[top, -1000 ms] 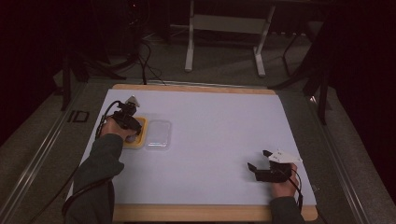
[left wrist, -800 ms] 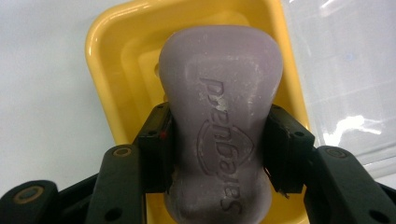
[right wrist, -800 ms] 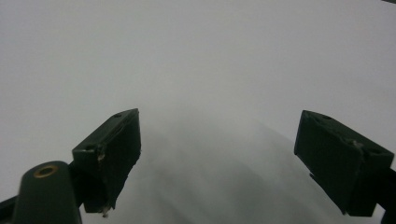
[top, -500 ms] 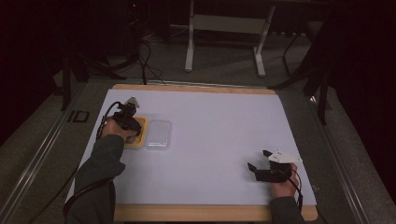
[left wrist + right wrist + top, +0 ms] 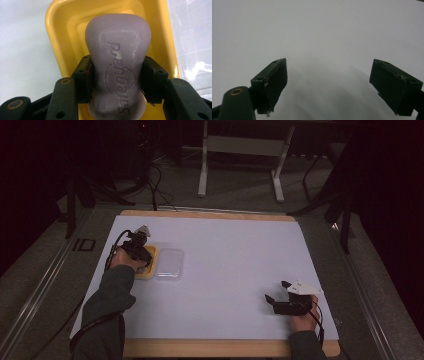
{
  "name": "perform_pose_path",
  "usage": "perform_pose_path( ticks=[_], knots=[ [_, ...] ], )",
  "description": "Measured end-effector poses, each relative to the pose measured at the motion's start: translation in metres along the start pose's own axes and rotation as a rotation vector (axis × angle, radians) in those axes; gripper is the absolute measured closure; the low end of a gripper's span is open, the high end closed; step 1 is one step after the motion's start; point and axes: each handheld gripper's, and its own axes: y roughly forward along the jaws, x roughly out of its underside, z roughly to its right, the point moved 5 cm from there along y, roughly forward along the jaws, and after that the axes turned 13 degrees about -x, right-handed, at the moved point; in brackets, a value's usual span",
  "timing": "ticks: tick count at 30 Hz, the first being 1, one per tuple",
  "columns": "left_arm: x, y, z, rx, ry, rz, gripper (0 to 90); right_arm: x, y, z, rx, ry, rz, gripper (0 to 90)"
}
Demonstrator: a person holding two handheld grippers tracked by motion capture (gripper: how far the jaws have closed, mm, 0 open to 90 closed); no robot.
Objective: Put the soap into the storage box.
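On the white desk (image 5: pixel 230 270) nothing has shifted: the left tool (image 5: pixel 117 75) stays clamped on the purple soap (image 5: pixel 118 62) over the yellow dish (image 5: pixel 65 40), the right tool (image 5: pixel 328 85) idle, wide open.

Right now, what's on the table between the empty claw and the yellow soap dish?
The high view shows bare white table from the right gripper until the clear lid, which lies beside the yellow dish.
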Motion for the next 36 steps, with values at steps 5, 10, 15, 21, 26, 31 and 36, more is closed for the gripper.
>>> perform_pose_path(
  ticks=[5, 10, 15, 21, 26, 31, 36],
  knots=[
    [-0.001, 0.001, 0.002, -0.019, -0.001, -0.008, 49.9, 0.0, 0.0, 0.0, 0.0, 0.001, 0.0, 14.3],
    [-0.001, 0.002, 0.004, -0.027, 0.004, -0.008, 49.3, 0.0, 0.0, 0.0, -0.001, 0.0, 0.0, 14.3],
    [0.0, 0.003, 0.003, -0.011, 0.005, -0.01, 46.3, 0.0, 0.0, 0.0, -0.001, 0.0, 0.0, 14.3],
    [0.001, 0.003, 0.001, 0.002, -0.006, 0.0, 43.2, 0.0, 0.0, 0.0, 0.0, 0.0, 0.0, 14.4],
    [-0.001, -0.001, -0.001, 0.005, -0.011, 0.019, 40.7, 0.0, 0.0, 0.0, -0.001, -0.001, 0.0, 14.4],
    [0.0, -0.005, -0.004, 0.003, -0.016, 0.045, 38.9, 0.0, 0.0, 0.0, 0.0, 0.0, 0.0, 14.3],
    [-0.001, -0.012, -0.006, 0.004, -0.013, 0.081, 39.0, 0.0, 0.0, 0.0, 0.001, -0.002, -0.001, 14.4]
  ],
)
